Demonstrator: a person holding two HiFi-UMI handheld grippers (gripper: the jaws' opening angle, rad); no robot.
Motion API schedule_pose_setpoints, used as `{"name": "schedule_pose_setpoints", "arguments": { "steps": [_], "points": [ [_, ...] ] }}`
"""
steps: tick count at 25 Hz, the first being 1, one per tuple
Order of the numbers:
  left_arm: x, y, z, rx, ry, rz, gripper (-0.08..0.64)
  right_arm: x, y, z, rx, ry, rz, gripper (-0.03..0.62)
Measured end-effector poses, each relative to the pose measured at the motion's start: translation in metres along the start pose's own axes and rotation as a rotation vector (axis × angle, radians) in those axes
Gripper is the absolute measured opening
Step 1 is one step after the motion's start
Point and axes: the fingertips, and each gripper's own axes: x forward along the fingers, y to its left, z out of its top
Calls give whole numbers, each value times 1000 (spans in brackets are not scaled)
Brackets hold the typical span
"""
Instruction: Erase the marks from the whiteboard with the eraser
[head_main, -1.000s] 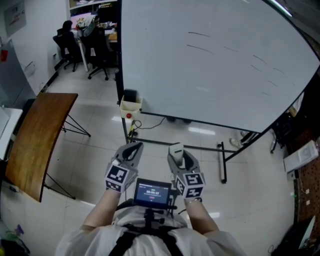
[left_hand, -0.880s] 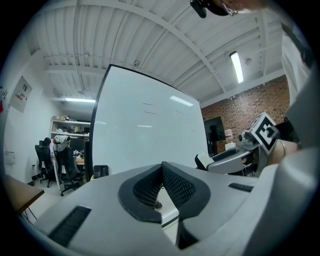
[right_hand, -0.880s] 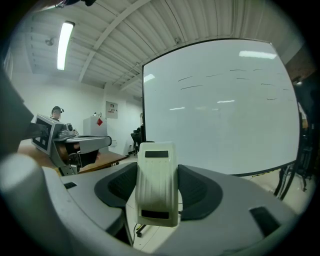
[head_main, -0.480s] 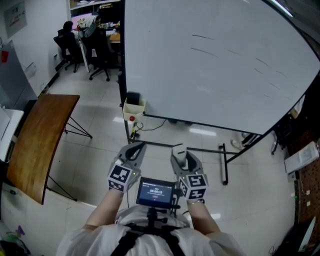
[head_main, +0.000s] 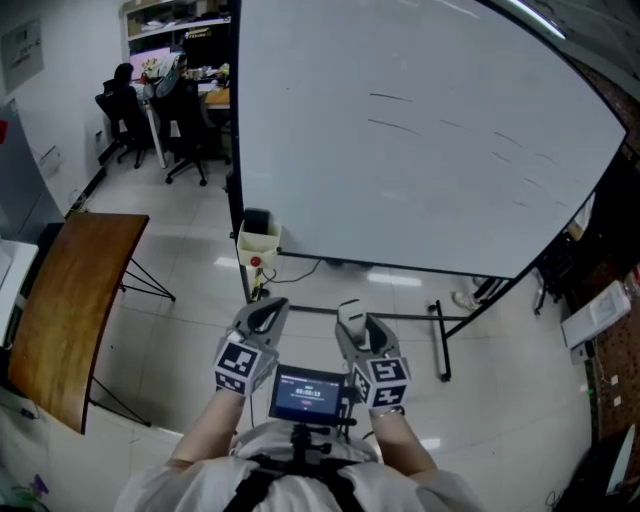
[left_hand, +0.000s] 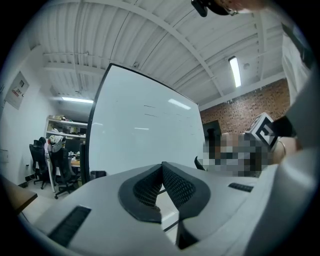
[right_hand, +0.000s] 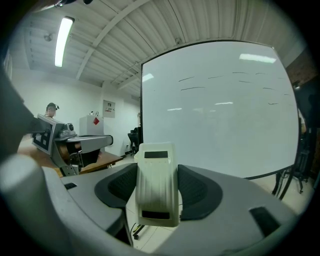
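Note:
A large whiteboard (head_main: 420, 150) on a wheeled stand fills the upper middle of the head view, with several short dark marks (head_main: 392, 98) on its upper right part. In the right gripper view the marks (right_hand: 192, 88) show on the whiteboard (right_hand: 215, 120) too. My right gripper (head_main: 352, 312) is shut on a cream eraser (right_hand: 157, 182), held low and well short of the board. My left gripper (head_main: 265, 312) is shut with nothing in it, beside the right one. The whiteboard (left_hand: 145, 135) stands ahead in the left gripper view.
A wooden folding table (head_main: 70, 300) stands at the left. A small white bin (head_main: 258, 242) sits at the board's lower left corner. Black office chairs (head_main: 185, 110) and a desk are at the back left. The board's stand legs (head_main: 440, 335) reach out over the tiled floor.
The view has shifted slightly; both grippers stay low in front of me, side by side. The eraser remains in the right gripper.

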Motion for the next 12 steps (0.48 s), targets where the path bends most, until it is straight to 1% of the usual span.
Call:
{"name": "schedule_pose_setpoints", "arguments": {
  "steps": [6, 12],
  "points": [
    [2, 0, 1, 5, -2, -10, 5, 1, -6, 4, -21, -24, -19, 262],
    [3, -2, 1, 1, -5, -19, 5, -2, -3, 6, -1, -16, -15, 262]
  ]
}}
